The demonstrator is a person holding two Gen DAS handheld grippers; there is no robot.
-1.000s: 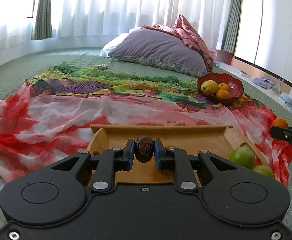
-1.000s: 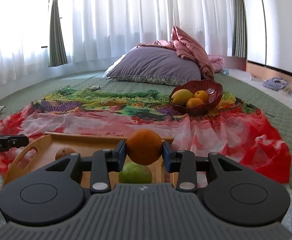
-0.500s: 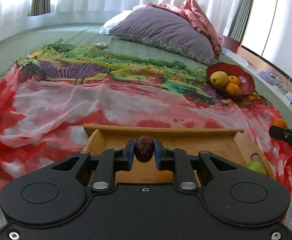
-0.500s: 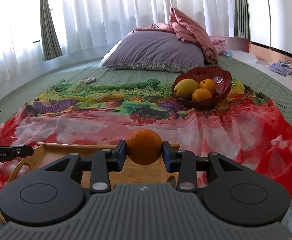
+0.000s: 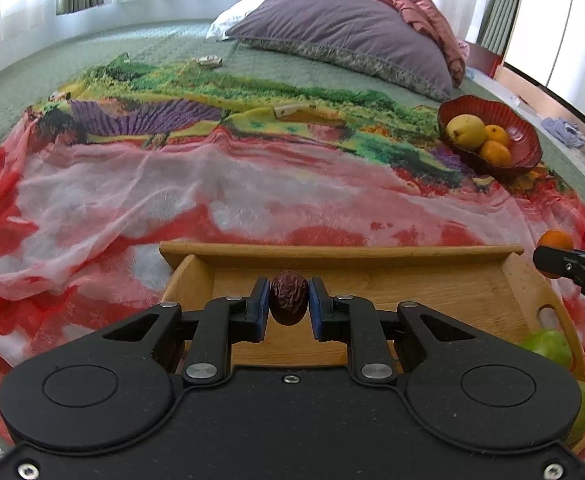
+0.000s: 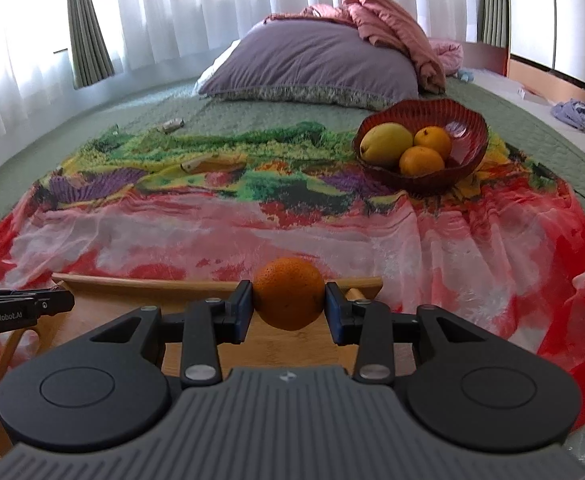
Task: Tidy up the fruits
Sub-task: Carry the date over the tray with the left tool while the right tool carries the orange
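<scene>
My left gripper (image 5: 288,298) is shut on a wrinkled dark red date (image 5: 288,296), held above the wooden tray (image 5: 332,254). My right gripper (image 6: 288,300) is shut on an orange (image 6: 288,296) over the tray's far edge (image 6: 172,285). That same orange (image 5: 557,239) and the right gripper's tip show at the right edge of the left wrist view. A dark red bowl (image 6: 468,136) far to the right on the cloth holds a yellow mango (image 6: 386,142) and two oranges (image 6: 421,160). Two green fruits (image 5: 548,346) lie at the tray's right end.
A red, pink and green printed cloth (image 5: 172,184) covers the green quilted bed. A purple pillow (image 6: 312,64) with a pink blanket lies at the back. A small wrapper (image 6: 171,124) rests on the quilt. White curtains close off the far side.
Both grippers have moved forward over the tray and tipped downward, each still gripping its fruit. The bowl looks nearer. The green fruit under the right gripper has dropped out of that view.
</scene>
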